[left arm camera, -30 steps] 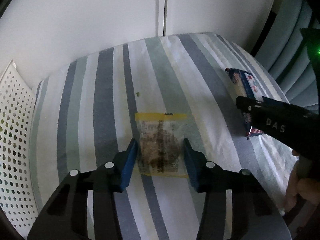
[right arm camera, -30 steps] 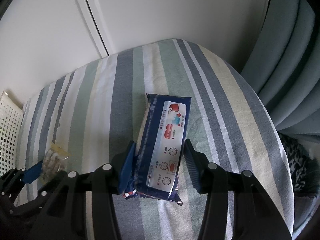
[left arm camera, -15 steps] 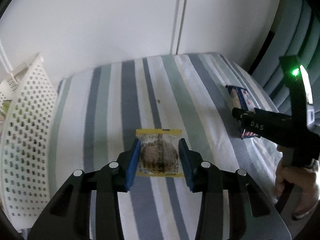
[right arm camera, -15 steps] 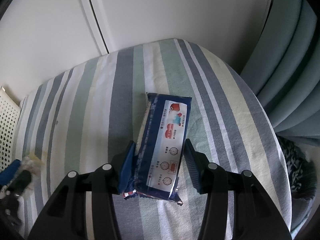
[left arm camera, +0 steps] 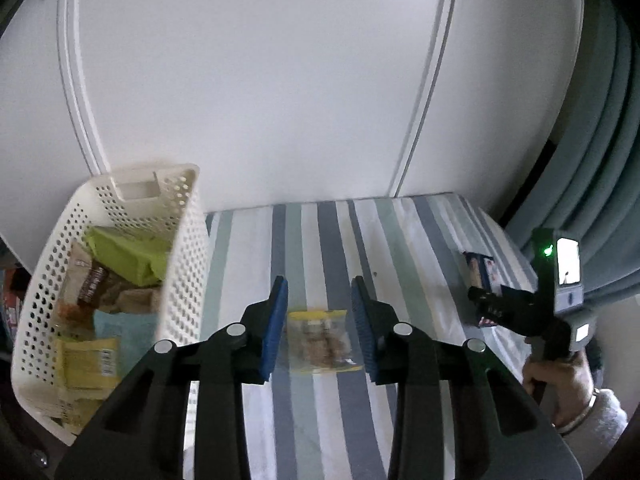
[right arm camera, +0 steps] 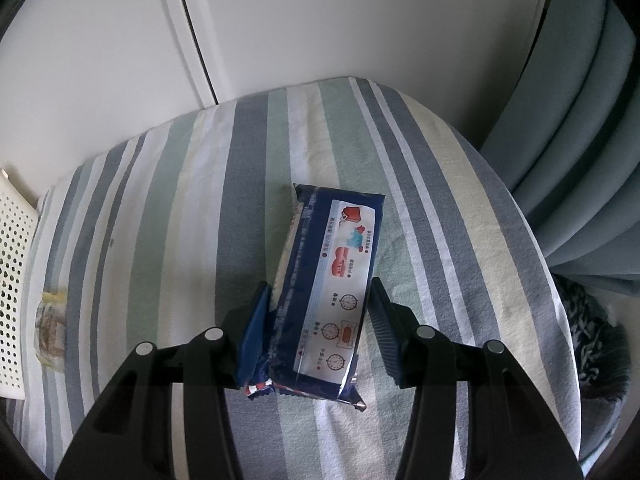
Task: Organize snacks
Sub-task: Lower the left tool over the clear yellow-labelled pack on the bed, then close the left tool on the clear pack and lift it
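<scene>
Basket [left arm camera: 182, 264] at left already holds several snacks; two remain on the striped desk [right arm camera: 180, 208]. My left tool [left arm camera: 319, 322] gapes around the yellow packet [left arm camera: 320, 338], right tool [right arm camera: 320, 334] open astride the blue pack [right arm camera: 332, 280].

A home, likely a bedroom: ahead of the tongs a striped cloth [right arm camera: 224, 216] covers the table, white cupboard doors [left arm camera: 280, 80] stand behind it, and heavy blue-grey curtains [right arm camera: 576, 160] hang to the right (a perforated plastic basket [left arm camera: 182, 264] sits left).
</scene>
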The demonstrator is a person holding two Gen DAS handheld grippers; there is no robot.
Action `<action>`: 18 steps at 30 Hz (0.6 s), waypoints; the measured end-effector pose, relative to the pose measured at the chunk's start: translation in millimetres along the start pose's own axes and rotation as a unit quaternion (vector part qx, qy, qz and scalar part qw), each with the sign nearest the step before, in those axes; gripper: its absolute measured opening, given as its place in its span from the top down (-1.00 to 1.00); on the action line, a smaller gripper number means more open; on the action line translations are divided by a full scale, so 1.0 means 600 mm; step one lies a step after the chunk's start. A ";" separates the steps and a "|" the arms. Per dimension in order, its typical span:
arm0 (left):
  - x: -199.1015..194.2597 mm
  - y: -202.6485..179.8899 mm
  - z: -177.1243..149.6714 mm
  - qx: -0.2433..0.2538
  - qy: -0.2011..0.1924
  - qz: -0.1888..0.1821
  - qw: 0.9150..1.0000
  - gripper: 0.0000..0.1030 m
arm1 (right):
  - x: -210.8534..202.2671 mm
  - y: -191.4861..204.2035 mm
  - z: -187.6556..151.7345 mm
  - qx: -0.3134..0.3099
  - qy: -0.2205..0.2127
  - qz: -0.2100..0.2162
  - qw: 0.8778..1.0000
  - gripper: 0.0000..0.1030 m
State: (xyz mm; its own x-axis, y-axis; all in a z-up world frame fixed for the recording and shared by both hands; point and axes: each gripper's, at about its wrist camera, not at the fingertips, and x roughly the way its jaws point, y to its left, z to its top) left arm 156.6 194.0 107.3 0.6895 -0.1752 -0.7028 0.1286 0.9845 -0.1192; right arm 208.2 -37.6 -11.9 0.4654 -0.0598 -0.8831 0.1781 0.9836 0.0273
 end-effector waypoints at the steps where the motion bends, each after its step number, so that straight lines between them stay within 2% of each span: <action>1: -0.006 0.005 0.002 -0.001 0.000 -0.002 1.000 0.26 | 0.000 0.000 0.000 0.000 0.000 0.000 1.000 0.04; 3: -0.005 0.003 0.001 -0.001 0.006 -0.011 1.000 -0.26 | 0.000 0.000 0.000 0.000 0.000 0.000 1.000 0.04; 4: -0.005 0.001 -0.001 0.003 0.007 -0.014 1.000 -0.29 | 0.000 0.000 0.000 0.000 0.000 0.000 1.000 0.04; 9: 0.043 -0.035 -0.033 0.022 0.041 -0.021 0.999 -0.29 | 0.000 0.000 0.000 0.001 0.000 0.001 1.000 0.04; 16: 0.142 -0.051 -0.079 0.023 0.101 -0.004 0.995 -0.28 | 0.000 0.000 -0.001 0.002 -0.001 0.002 1.000 0.04; 18: 0.168 -0.047 -0.088 0.020 0.120 0.004 0.993 -0.16 | 0.000 -0.001 -0.001 0.003 -0.001 0.002 1.000 0.04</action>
State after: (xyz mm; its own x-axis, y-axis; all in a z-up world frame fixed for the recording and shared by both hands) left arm 184.7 149.3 3.0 0.5023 -0.1552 -0.8506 0.1548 0.9840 -0.0882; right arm 207.6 -38.0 -11.9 0.4676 -0.0552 -0.8822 0.1804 0.9830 0.0341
